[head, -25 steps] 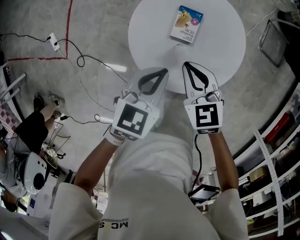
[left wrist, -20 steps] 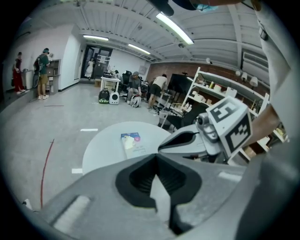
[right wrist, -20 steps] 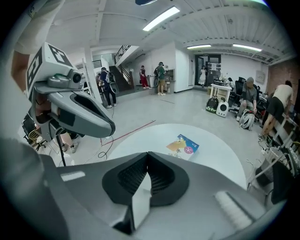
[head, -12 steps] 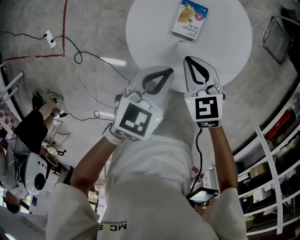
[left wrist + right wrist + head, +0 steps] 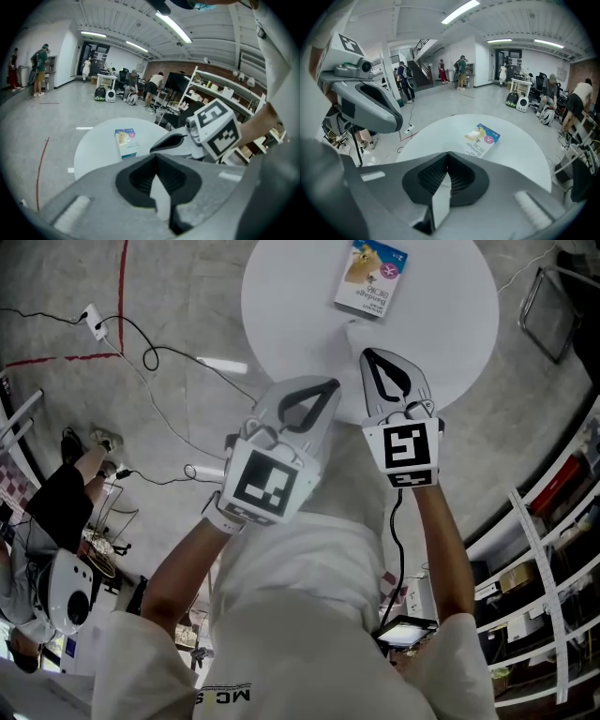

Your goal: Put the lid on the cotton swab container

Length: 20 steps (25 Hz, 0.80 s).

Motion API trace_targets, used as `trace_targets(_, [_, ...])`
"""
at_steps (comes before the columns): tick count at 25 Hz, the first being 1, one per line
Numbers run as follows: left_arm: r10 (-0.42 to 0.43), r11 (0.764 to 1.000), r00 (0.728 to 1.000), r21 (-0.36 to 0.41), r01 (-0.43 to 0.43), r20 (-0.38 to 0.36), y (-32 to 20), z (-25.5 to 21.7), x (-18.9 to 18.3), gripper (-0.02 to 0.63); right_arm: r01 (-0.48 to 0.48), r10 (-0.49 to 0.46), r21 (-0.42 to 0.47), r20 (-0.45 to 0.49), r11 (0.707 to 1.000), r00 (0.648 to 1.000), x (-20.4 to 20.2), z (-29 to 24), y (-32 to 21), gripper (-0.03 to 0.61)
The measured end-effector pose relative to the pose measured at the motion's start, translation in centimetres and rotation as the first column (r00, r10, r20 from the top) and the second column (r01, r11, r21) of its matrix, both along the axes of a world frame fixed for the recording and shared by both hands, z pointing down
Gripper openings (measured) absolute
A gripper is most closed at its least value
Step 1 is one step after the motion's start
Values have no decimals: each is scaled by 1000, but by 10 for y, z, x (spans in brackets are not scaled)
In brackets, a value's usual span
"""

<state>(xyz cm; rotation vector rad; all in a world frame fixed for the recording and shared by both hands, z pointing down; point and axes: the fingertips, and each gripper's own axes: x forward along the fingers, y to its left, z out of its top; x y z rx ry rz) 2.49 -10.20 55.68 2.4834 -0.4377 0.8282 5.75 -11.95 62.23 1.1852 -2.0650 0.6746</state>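
Note:
A round white table (image 5: 291, 296) stands ahead of me on the grey floor. On it lies a small printed box (image 5: 371, 277), also in the left gripper view (image 5: 125, 140) and the right gripper view (image 5: 482, 138). Just in front of the box is a faint pale round shape (image 5: 361, 329), too faint to identify. I see no clear cotton swab container or lid. My left gripper (image 5: 330, 382) hangs shut and empty at the table's near edge. My right gripper (image 5: 367, 353) is shut and empty over the table's near part.
Cables and a power strip (image 5: 92, 320) lie on the floor at left, beside a red tape line (image 5: 122, 296). A person (image 5: 56, 502) stands at far left. Shelves (image 5: 562, 521) run along the right, and a metal chair frame (image 5: 553, 306) stands at upper right.
Both grippers stay shut and side by side. The right one has edged slightly further over the table; the view has shifted a little.

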Motion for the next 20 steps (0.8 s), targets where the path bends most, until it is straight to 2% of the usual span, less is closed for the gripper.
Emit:
trace_targets(8, [12,1000,1000,13,-12,5,7,-2,9,0,10,-8,-32,40,999,999,2,2,1,-6])
trace_targets(13, [-9,999,1000,50,8,24,6,-10,8,0,4,-6,34,50,999,999,1,-14,2,-8])
trace_targets(20, [-107,988,994,117,103,28,12,-45,9,0,31,-38,114,65,993,997,8,-62,14,-8])
